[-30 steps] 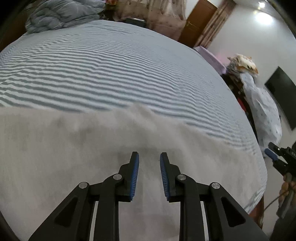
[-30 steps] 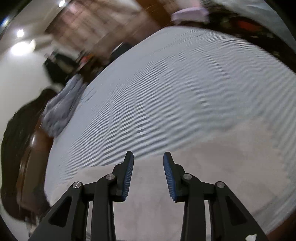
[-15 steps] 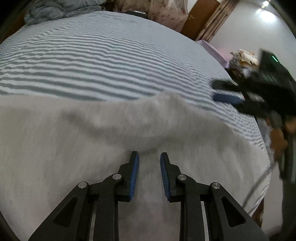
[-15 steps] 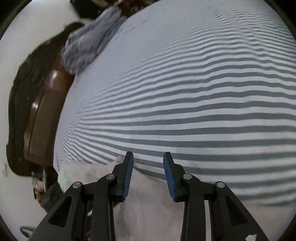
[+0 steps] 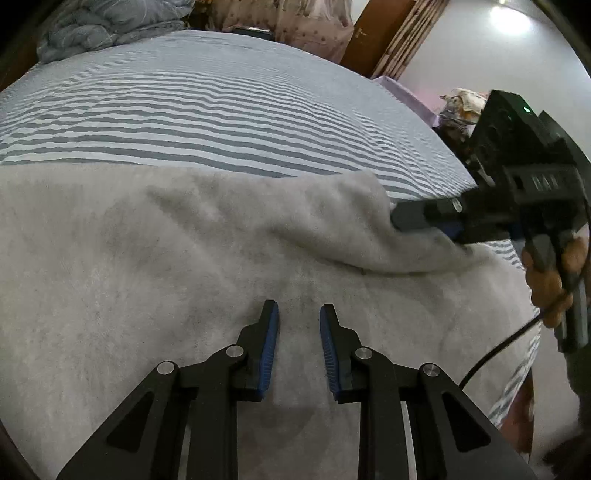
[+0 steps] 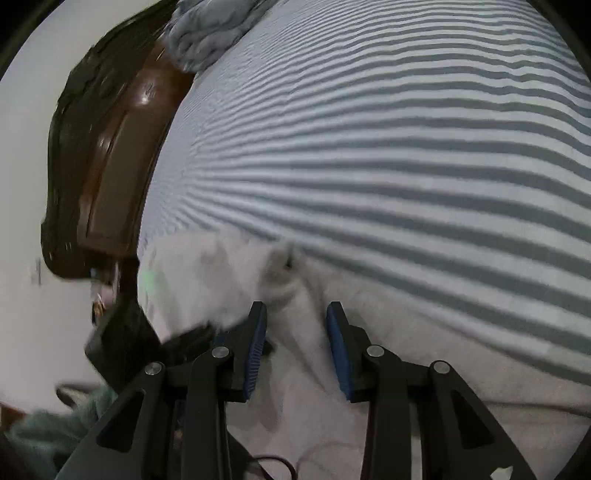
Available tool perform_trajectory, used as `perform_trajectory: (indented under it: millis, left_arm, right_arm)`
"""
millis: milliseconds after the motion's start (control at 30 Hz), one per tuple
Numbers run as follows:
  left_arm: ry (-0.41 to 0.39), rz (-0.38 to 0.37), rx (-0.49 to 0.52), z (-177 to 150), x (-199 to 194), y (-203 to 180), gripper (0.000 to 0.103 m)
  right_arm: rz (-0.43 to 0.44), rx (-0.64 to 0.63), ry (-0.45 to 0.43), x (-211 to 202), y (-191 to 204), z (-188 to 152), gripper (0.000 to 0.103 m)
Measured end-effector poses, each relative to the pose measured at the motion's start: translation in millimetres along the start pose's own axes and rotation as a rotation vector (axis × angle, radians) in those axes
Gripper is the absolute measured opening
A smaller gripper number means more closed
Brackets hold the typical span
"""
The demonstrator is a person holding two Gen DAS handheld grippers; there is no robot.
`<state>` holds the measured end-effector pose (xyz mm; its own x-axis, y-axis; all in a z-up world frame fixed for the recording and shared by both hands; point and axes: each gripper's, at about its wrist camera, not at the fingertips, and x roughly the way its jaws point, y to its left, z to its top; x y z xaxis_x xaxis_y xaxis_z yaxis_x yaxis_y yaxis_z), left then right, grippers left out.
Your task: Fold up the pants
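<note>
On the striped bed [image 5: 229, 110], along its near edge, lies one pair of pale grey fleece pants [image 5: 147, 266]. Their long axis runs across the left wrist view, side to side, parallel to the stripes. One end is drawn up into a raised fold [image 5: 343, 210] at the right of that view.

Two claws are in view. Your left claw [image 5: 298, 314] points downward over the flat middle of the pants. Its blue pads stand apart with only a narrow gap, and nothing lies between them: it is released. Your right claw [image 6: 296, 312] also slants down, at the raised end of the pants. In the left wrist view its fingers [image 5: 417, 216] lie level against the fold, with fabric bunched at their tips. In its own view the pads stand apart with cloth behind the gap; whether they pinch it cannot be told. Your right hand [image 5: 554, 280] wraps the handle, and a black cable [image 5: 495, 350] trails below.

One crumpled grey quilt [image 5: 107, 26] sits at the far corner of the bed.
</note>
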<state>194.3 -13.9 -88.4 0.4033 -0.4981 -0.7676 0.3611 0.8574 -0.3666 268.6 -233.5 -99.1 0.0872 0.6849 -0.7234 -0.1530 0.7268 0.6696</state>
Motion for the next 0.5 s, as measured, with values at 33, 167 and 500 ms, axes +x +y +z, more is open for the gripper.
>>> perform_trajectory:
  millis: [33,167,500]
  left_arm:
    - [-0.005,0.001,0.009,-0.3,1.2,0.2,0.025]
    - [-0.029,0.006,0.039,-6.3,1.0,-1.2,0.025]
    - [-0.053,-0.037,0.023,-7.2,-2.0,8.4,0.025]
  right_arm:
    - [-0.006,-0.034,0.005,0.4,5.9,-3.6,0.036]
    - [-0.029,-0.142,0.037,1.5,24.1,-17.5,0.040]
    - [0.087,-0.167,0.091,11.5,30.9,-44.7,0.049]
